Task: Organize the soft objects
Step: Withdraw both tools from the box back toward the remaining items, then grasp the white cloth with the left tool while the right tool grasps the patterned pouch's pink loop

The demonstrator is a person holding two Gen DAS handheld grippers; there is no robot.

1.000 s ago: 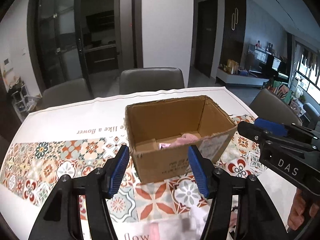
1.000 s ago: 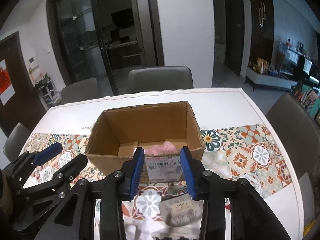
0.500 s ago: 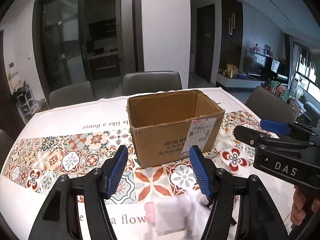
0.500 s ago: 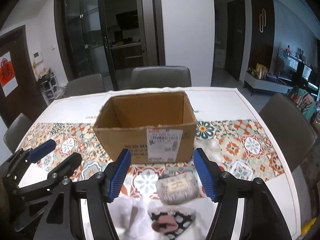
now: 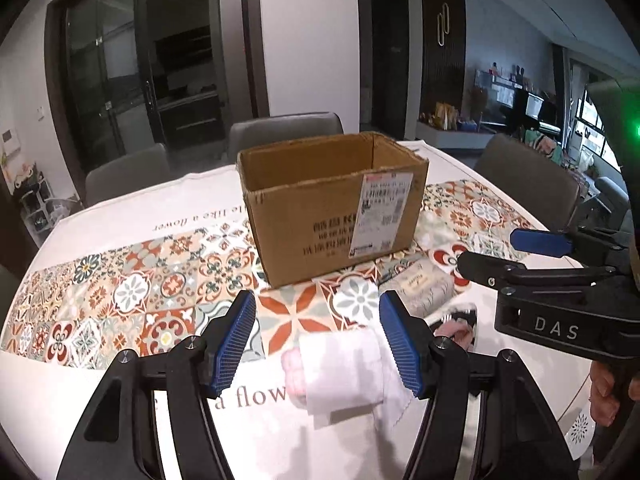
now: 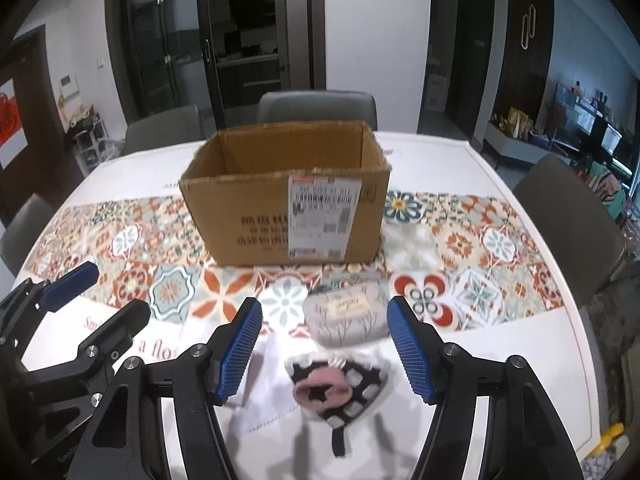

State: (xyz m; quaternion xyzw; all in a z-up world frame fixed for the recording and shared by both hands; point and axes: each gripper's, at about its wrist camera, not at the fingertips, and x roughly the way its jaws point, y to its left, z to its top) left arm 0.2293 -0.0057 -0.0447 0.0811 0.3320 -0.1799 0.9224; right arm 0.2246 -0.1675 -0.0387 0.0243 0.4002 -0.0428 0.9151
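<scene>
An open cardboard box point(image 5: 332, 204) stands mid-table; it also shows in the right wrist view point(image 6: 288, 196). A white and pink folded cloth point(image 5: 340, 372) lies in front of it, between the fingers of my open, empty left gripper point(image 5: 318, 344). My right gripper point(image 6: 324, 350) is open and empty above a black-and-white patterned pouch with a pink patch point(image 6: 336, 388). A grey printed pouch point(image 6: 346, 314) lies just beyond it, near the box; it also shows in the left wrist view point(image 5: 420, 288). The white cloth point(image 6: 260, 392) lies left of the patterned pouch.
The table wears a white cloth with a tiled floral runner point(image 6: 480, 248). Grey chairs point(image 6: 316, 108) stand around the table, one at the right point(image 6: 568, 208). The right gripper shows in the left wrist view point(image 5: 560, 280), the left gripper in the right wrist view point(image 6: 60, 320).
Both grippers have pulled back from the box and lowered toward the items in front of it. The right gripper's jaws have opened wider. The box's inside is no longer visible.
</scene>
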